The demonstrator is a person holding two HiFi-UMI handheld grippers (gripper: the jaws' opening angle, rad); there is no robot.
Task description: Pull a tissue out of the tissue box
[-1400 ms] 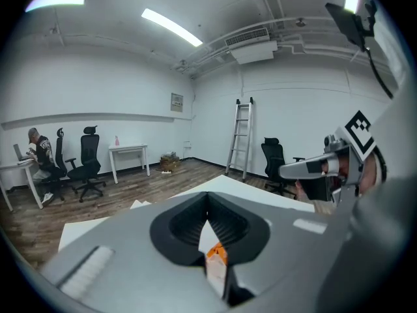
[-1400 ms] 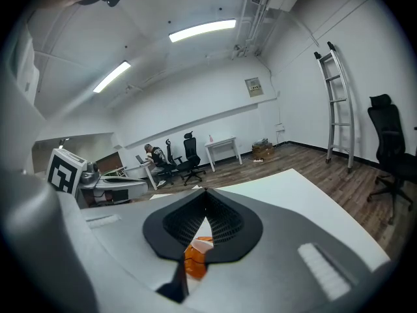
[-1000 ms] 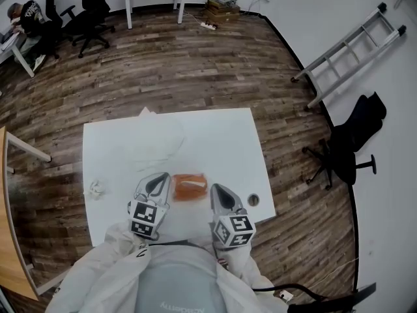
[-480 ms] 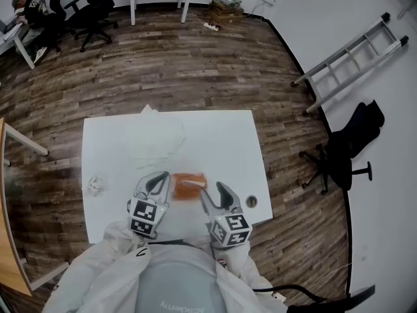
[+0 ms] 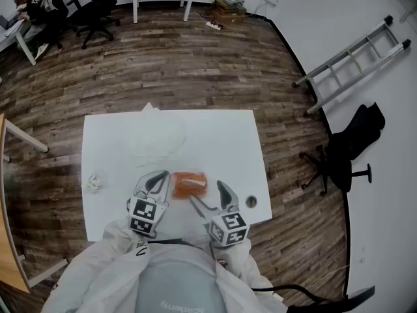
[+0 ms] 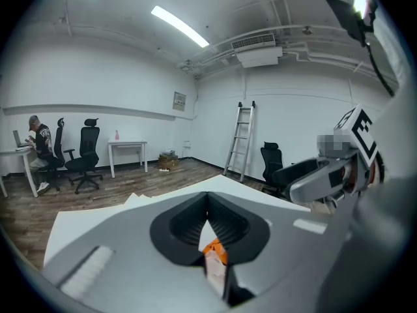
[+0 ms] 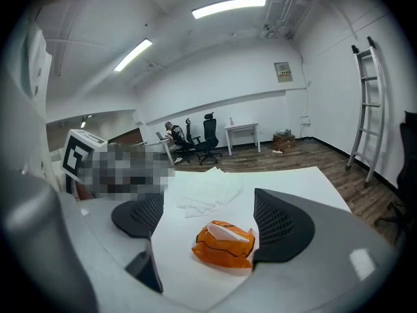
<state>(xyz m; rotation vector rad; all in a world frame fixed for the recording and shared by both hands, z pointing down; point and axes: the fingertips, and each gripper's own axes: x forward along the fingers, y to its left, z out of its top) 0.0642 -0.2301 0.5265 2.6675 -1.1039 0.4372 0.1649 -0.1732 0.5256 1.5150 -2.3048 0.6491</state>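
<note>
Left tool sits closed at the left end of the orange tissue pack, apparently pinching it to steady it on the table. The right tool, jaws just swung wide and gripping nothing, lines up at the pack's near right, with the white tissue tab in the slot dead ahead, surely the target. Flat tissues lie beyond the pack, a crumpled tissue well to its left; whether the left pads truly bite the wrapper is hard to make out
</note>
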